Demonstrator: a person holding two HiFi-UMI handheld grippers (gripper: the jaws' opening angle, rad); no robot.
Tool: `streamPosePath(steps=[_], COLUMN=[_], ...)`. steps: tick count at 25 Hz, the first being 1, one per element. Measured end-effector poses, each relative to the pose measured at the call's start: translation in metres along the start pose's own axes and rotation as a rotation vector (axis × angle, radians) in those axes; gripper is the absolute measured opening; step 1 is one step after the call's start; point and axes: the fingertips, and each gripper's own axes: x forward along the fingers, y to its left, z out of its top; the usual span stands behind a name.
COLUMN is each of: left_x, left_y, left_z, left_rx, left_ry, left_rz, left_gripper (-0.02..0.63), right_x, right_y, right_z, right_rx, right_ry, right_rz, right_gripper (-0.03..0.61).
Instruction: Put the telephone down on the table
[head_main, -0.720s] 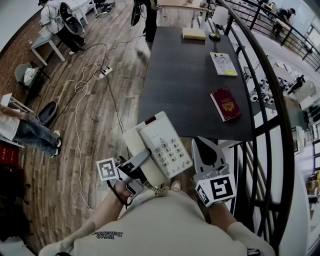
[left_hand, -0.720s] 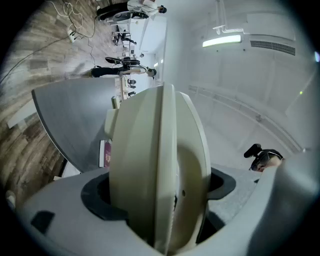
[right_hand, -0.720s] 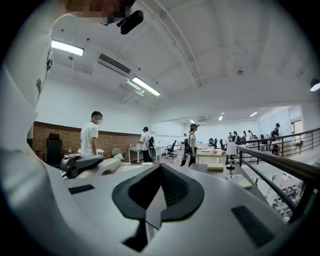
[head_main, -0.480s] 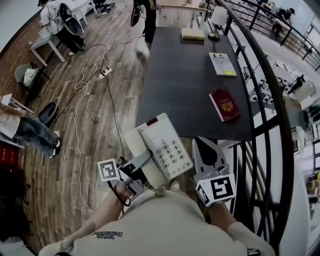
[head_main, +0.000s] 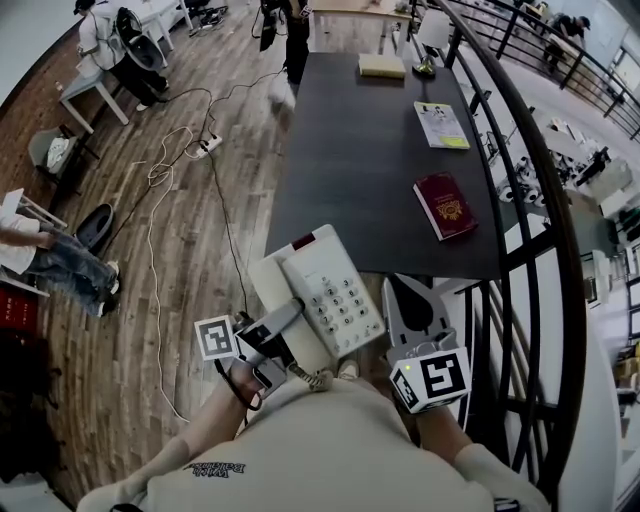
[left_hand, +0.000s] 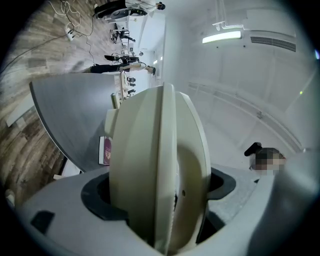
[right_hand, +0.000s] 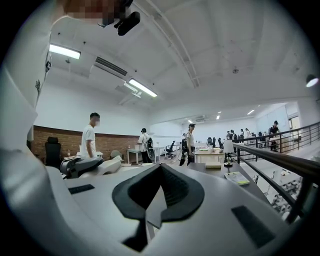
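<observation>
1. A dark table (head_main: 350, 170) runs from near to far.
2. A red booklet (head_main: 445, 205) lies near its right edge.
3. Farther along the right side lies a leaflet (head_main: 441, 125).
4. At the far end stand a yellowish pad (head_main: 382, 65) and a lamp (head_main: 435, 32).

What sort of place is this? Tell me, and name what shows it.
Probably an open-plan office, perhaps on an upper level: a long dark table with a desk lamp, more desks with people standing beyond it, a railing along one side, and cables trailing over the wooden floor.
</observation>
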Motion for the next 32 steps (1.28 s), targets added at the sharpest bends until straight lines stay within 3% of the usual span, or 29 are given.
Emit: streamPosePath(steps=[21,26,32], left_x=[0.036,0.049,0.073], left_y=[0.013,0.02,0.036], left_z=[-0.046,-0.034,0.007], left_rx=[0.022,0.031,0.033], left_ry=[-0.068,-0.066,-0.046], left_rz=[-0.02,-0.032,-0.063], left_gripper=[0.443,0.443,0.443], right_x=[-0.037,-0.024,0.013], right_y=[-0.044,-0.06,-0.084], right_z=[-0.011,-0.013,-0.015], right_rx=[-0.014,-0.018,-0.033], right_ry=[-0.055,-0.056,-0.047], right_rz=[0.051,0.042,0.013], right_gripper=[0.002,0.002,0.002])
